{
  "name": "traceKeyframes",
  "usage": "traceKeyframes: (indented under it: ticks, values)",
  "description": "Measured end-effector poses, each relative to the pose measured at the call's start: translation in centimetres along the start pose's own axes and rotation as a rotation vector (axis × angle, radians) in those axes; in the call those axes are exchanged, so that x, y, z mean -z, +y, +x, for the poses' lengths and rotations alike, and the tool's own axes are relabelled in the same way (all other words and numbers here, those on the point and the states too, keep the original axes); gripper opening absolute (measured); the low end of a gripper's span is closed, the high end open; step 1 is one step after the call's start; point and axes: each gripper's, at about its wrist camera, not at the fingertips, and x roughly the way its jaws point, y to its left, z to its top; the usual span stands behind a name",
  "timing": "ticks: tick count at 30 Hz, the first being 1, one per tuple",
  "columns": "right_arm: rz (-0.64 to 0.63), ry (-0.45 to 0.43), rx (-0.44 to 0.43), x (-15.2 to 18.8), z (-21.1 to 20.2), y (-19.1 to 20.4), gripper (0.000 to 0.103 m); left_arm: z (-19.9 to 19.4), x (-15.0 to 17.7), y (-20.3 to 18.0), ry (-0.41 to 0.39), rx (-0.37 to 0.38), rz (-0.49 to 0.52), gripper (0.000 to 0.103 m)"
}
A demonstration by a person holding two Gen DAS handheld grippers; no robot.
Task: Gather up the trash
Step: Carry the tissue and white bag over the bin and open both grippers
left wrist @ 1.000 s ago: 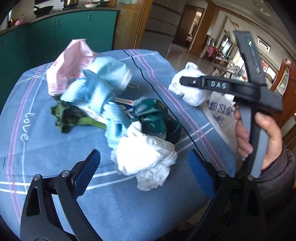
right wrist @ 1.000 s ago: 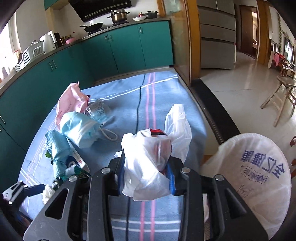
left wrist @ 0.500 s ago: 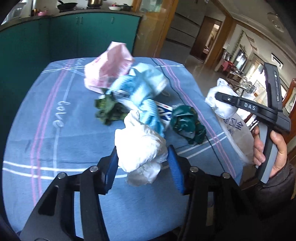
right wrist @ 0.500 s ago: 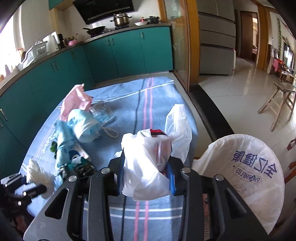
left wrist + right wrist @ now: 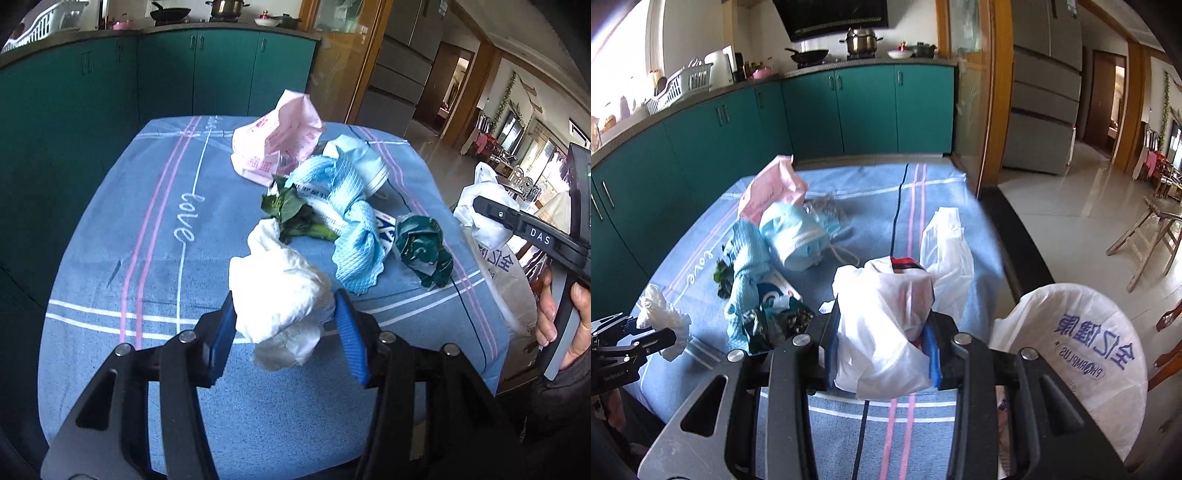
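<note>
The left gripper clamps a crumpled white tissue wad, long axis running away, while the right gripper pinches a knotted white plastic bag.

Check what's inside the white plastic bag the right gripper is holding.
The right gripper is shut on the white plastic bag. A red-and-black edge pokes out of its mouth, and something reddish shows through the film. The bag covers the rest, so the contents cannot be identified.
</note>
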Motion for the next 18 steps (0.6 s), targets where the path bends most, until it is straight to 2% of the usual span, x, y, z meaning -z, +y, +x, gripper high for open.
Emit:
traceKeyframes:
  ticks: [8, 18]
  values:
    - [-0.003, -0.022, 0.001, 0.0, -1.0, 0.0, 0.036, -2.2, -1.0, -1.5, -0.067, -0.021, 0.039, 0.052]
    - [0.075, -0.070, 0.176, -0.1, -3.6, -5.1, 0.036, -3.1, -2.9, -7.5, -0.127, 0.002, 0.180, 0.053]
